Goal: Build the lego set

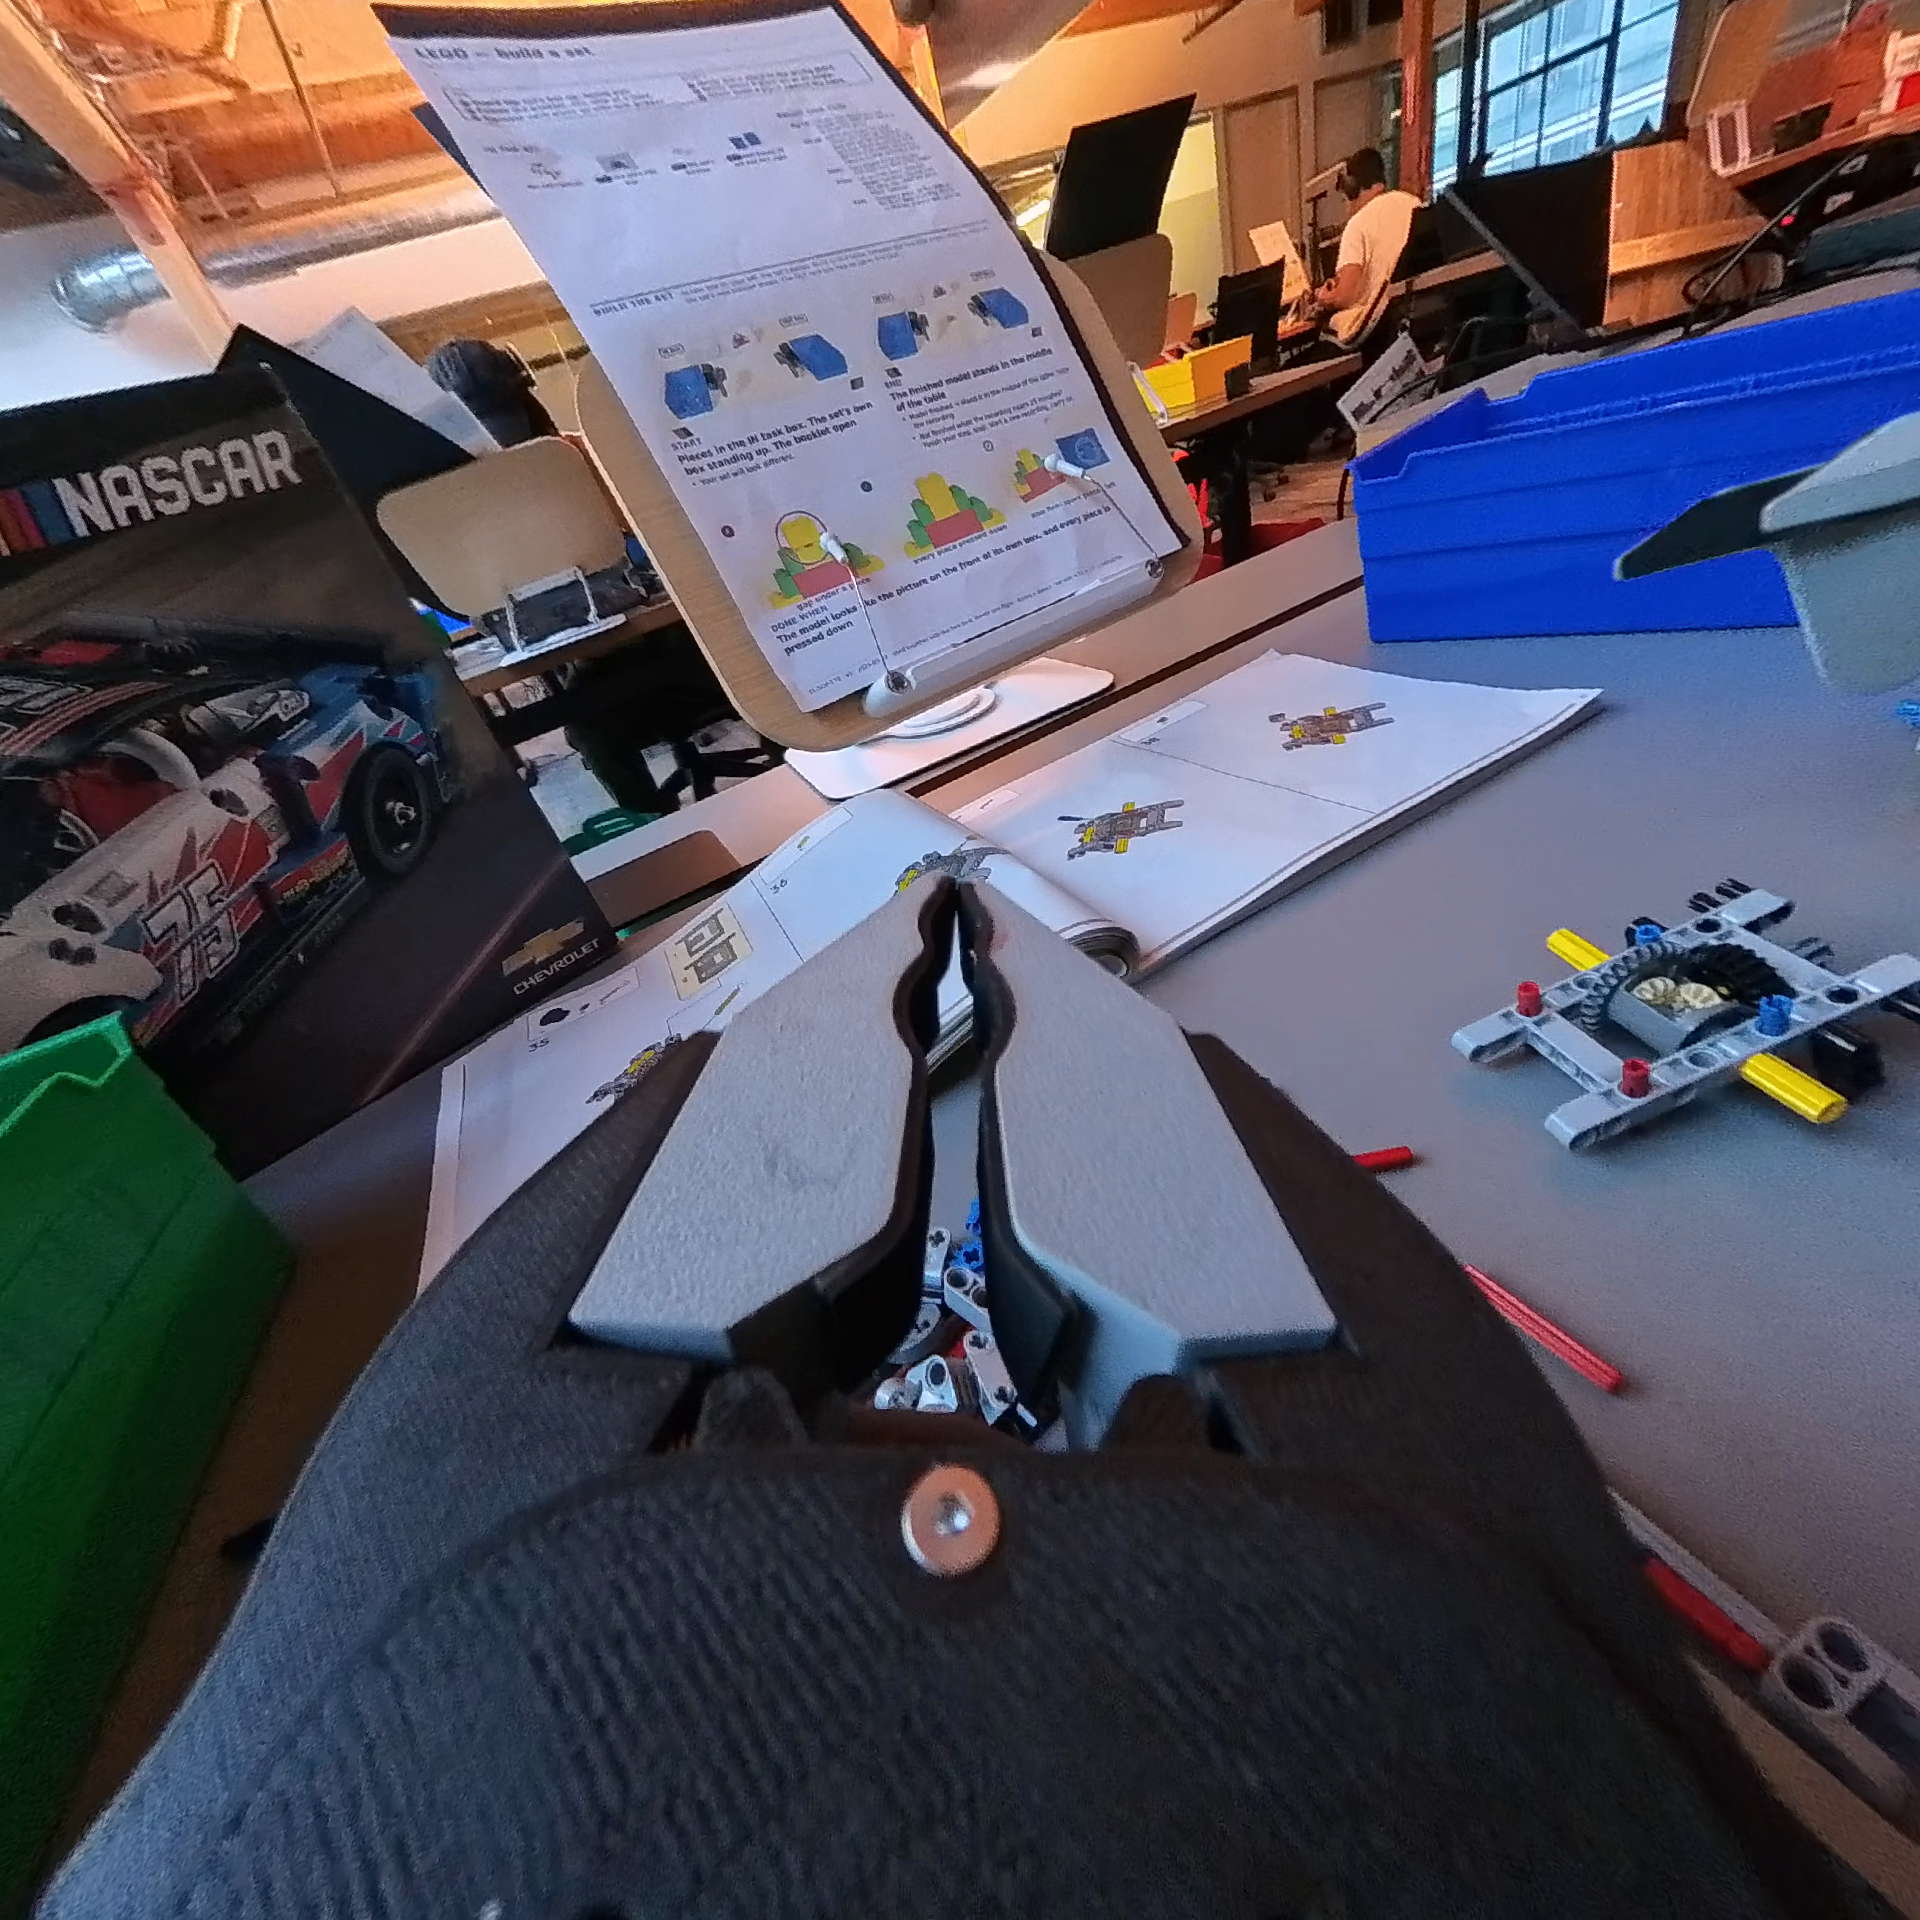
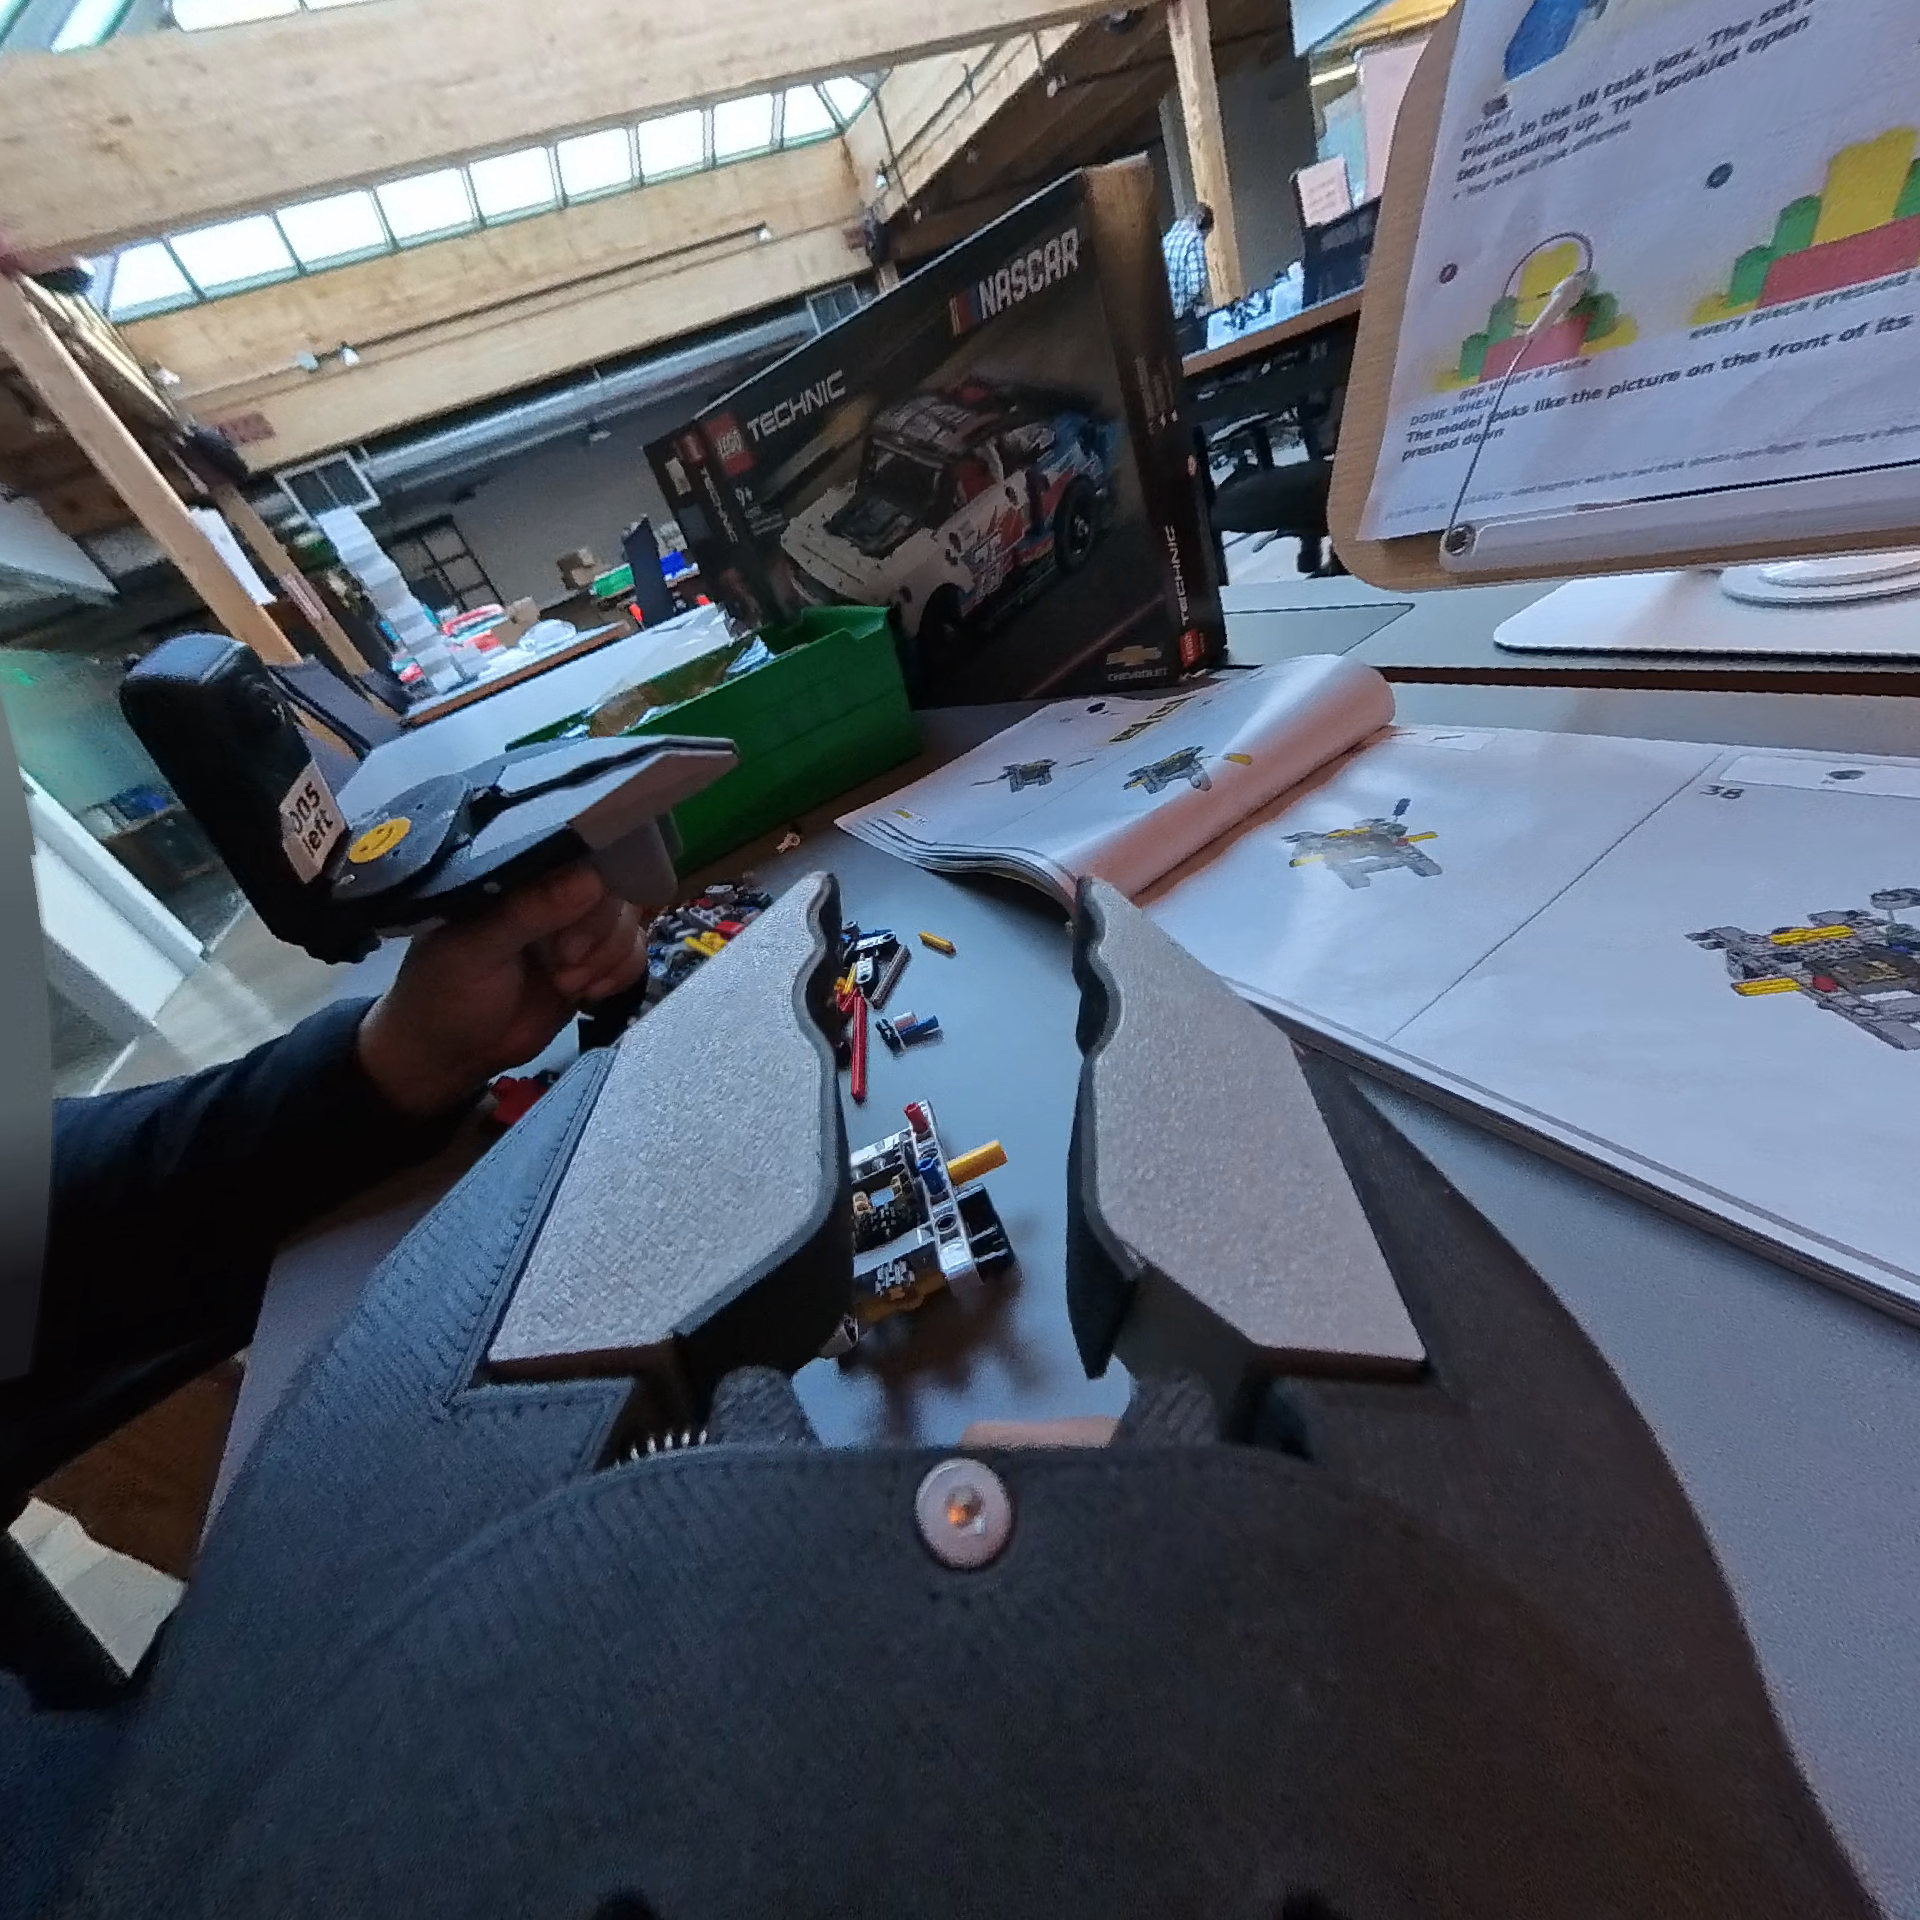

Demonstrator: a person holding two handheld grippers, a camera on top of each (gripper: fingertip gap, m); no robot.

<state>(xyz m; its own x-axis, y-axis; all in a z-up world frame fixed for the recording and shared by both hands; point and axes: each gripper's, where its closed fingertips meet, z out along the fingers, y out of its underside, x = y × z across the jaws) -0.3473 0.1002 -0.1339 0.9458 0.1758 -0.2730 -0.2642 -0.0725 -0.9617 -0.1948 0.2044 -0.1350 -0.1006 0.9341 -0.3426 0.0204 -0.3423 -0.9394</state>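
My left gripper point(image 1: 958, 899) is shut with nothing between its tips, held above an open instruction booklet point(image 1: 1247, 790). It also shows in the right wrist view point(image 2: 665, 764), held in a hand, shut and bare. My right gripper point(image 2: 951, 904) is open and empty, above the grey table. A small grey beam assembly with yellow axles point(image 2: 925, 1205) lies on the table under its fingers, apart from the pads. The same assembly point(image 1: 1704, 1013) shows at the right of the left wrist view. Loose small pieces point(image 2: 862, 987) lie just past the right gripper's left finger.
A dark car-set box point(image 1: 229, 727) stands at the left, next to a green bin point(image 1: 104, 1247). A blue bin point(image 1: 1621, 488) sits at the far right. A stand with a printed sheet point(image 1: 831, 416) rises behind the booklet. Red axles point(image 1: 1543, 1330) lie on the table. Some 20 cm of space lies between my two pairs of fingers.
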